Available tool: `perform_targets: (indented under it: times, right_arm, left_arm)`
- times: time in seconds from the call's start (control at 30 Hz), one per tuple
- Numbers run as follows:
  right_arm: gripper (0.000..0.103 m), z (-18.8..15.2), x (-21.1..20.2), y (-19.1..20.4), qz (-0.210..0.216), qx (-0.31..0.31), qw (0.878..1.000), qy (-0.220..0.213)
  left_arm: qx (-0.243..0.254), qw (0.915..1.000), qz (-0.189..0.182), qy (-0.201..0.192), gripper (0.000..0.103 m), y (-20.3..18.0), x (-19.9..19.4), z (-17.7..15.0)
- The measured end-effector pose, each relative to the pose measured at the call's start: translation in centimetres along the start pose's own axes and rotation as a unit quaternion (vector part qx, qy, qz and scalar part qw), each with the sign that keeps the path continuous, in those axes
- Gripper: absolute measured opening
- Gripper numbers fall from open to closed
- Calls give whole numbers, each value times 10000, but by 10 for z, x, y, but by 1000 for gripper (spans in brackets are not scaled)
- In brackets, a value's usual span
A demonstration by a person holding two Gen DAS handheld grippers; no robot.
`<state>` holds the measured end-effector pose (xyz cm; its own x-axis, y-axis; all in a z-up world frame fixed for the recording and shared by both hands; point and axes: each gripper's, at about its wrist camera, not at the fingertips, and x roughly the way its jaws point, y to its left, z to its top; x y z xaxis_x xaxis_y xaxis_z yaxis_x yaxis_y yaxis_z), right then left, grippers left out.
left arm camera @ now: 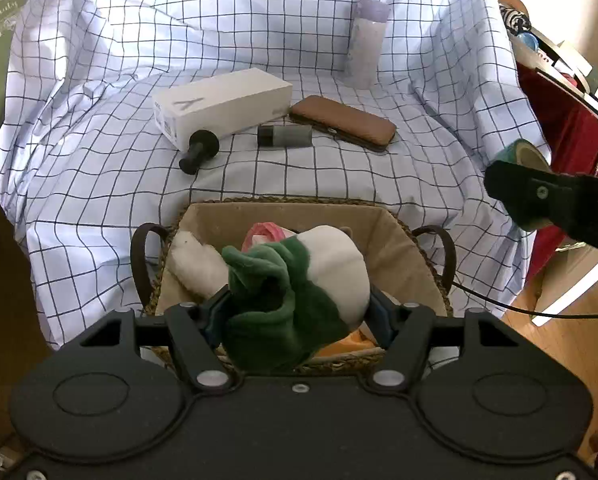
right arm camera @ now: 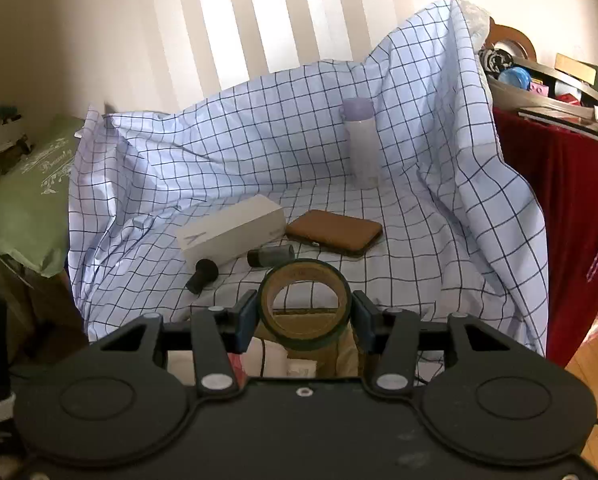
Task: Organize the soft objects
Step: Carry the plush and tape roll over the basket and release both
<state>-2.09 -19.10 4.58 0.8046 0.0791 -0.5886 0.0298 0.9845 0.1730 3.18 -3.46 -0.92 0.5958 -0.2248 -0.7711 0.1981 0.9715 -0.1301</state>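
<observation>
My left gripper (left arm camera: 299, 314) is shut on a green and white plush toy (left arm camera: 299, 296) and holds it over a woven basket (left arm camera: 403, 232) lined with tan cloth. In the basket lie a white soft toy (left arm camera: 195, 260) and a pink soft item (left arm camera: 265, 234). My right gripper (right arm camera: 304, 316) is shut on a roll of green tape (right arm camera: 304, 306), held above the near edge of the checked cloth. In the left wrist view the right gripper (left arm camera: 511, 188) with the tape roll (left arm camera: 521, 156) shows at the right.
On the checked cloth (left arm camera: 99, 200) lie a white box (left arm camera: 223, 104), a brown case (left arm camera: 343, 122), a grey cylinder (left arm camera: 285, 135), a black handle-shaped item (left arm camera: 199, 151) and an upright pale bottle (left arm camera: 365, 42). A red-draped table (right arm camera: 559, 208) stands right, a green cushion (right arm camera: 27, 208) left.
</observation>
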Motion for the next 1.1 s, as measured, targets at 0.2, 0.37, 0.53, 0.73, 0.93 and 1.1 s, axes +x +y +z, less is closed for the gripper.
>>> perform_targets:
  times: [0.2,0.37,0.53,0.73,0.93,1.1]
  right_arm:
    - [49,-6,6,3,-32,-34,9998,196]
    - [49,-8,10,2,-96,-38,9996,257]
    - [49,-9,13,1,-144,-34,9994,314]
    - [49,-11,22,4,-181,-91,9988,449]
    - [49,-12,29,10,-165,-194,9984,507]
    - [49,-13,33,13,-131,-266,9983,505]
  left_arm:
    - [-88,10000,30,14,64,3,4,-2]
    - [-28,10000,56,28,71,1,4,-4]
    - [-84,9998,171,-69,77,4,0,-4]
    - [-305,9988,367,-140,77,11,-3,-3]
    - [-334,9981,510,-125,77,12,-4,-5]
    - [-316,9977,593,-93,77,13,-4,-7]
